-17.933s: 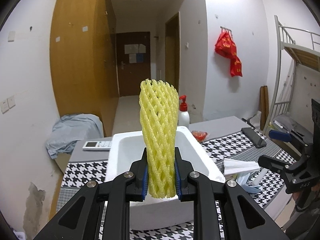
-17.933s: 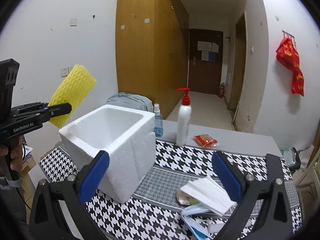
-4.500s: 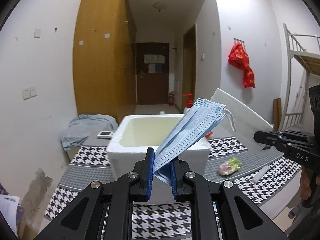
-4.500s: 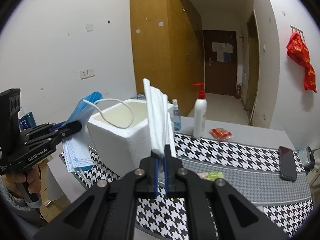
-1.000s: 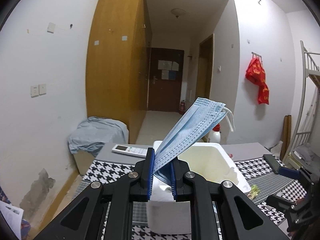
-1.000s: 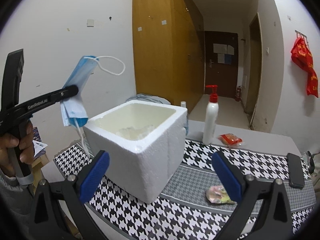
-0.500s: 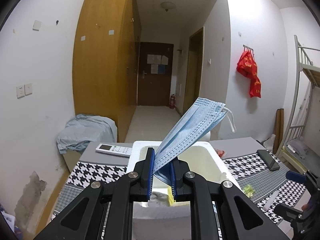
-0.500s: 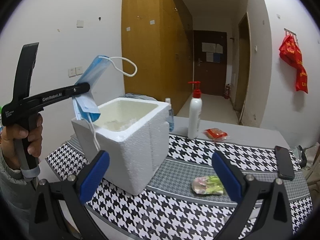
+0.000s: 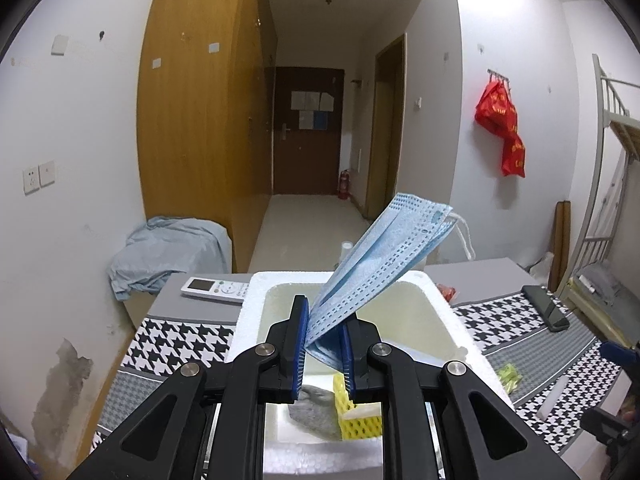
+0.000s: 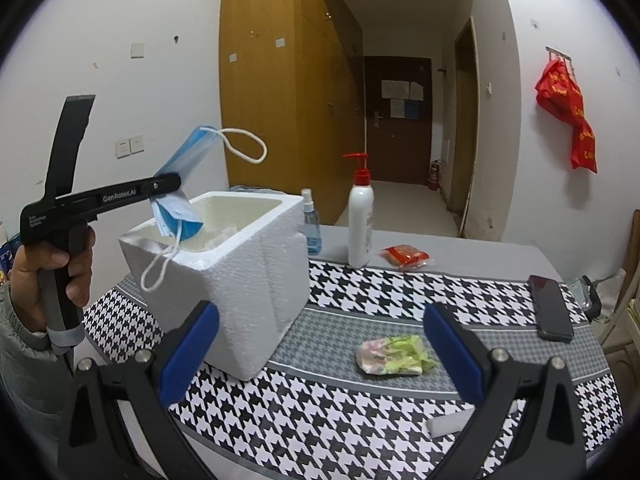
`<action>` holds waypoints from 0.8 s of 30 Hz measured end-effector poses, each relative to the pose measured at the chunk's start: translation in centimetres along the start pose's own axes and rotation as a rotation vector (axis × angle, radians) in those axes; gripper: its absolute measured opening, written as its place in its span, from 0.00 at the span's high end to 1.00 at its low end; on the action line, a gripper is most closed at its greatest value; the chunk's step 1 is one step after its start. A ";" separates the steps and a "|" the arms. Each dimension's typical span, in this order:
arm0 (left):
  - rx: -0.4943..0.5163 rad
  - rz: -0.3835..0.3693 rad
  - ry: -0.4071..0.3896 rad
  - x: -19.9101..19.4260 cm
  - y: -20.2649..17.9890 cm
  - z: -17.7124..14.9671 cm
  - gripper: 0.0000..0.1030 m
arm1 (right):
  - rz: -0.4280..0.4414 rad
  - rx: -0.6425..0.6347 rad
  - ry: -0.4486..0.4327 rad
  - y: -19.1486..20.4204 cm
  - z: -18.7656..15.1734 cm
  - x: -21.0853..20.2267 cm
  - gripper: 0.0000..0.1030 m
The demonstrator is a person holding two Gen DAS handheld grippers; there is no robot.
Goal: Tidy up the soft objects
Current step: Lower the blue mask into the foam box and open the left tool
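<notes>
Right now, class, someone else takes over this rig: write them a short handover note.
Left gripper: jaws shut on the masks, held above the foam box.
Right gripper: jaws open, holding nothing, over the table.
Done: yellow net and a grey item lie in the box.
Left: drop the masks in; the green wrapper and a white piece are probably next.
</notes>
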State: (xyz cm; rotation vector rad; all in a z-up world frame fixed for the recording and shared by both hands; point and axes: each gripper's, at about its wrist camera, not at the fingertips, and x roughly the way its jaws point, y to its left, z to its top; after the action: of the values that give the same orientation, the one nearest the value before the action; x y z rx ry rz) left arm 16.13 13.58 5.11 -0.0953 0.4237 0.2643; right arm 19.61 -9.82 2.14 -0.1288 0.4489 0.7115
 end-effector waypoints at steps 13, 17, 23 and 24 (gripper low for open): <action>-0.002 0.027 -0.056 -0.6 -0.6 -0.5 0.01 | -0.015 0.017 0.001 -0.9 -0.3 -0.2 0.00; 0.006 0.016 -0.066 -1.4 -1.2 -0.6 0.01 | -0.018 0.021 -0.002 -1.1 -0.4 -0.4 0.00; 0.003 0.003 -0.087 -2.8 -1.8 -0.9 0.01 | -0.025 0.027 -0.012 -1.5 -0.4 -1.0 0.00; 0.003 -0.002 -0.089 -3.1 -2.0 -1.0 0.01 | -0.025 0.029 -0.013 -1.5 -0.4 -1.1 0.00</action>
State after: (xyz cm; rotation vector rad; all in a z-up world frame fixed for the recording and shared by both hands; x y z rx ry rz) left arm 13.60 10.80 5.56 -0.0807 0.3352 0.2652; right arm 19.77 -11.72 2.22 -0.1026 0.4439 0.6807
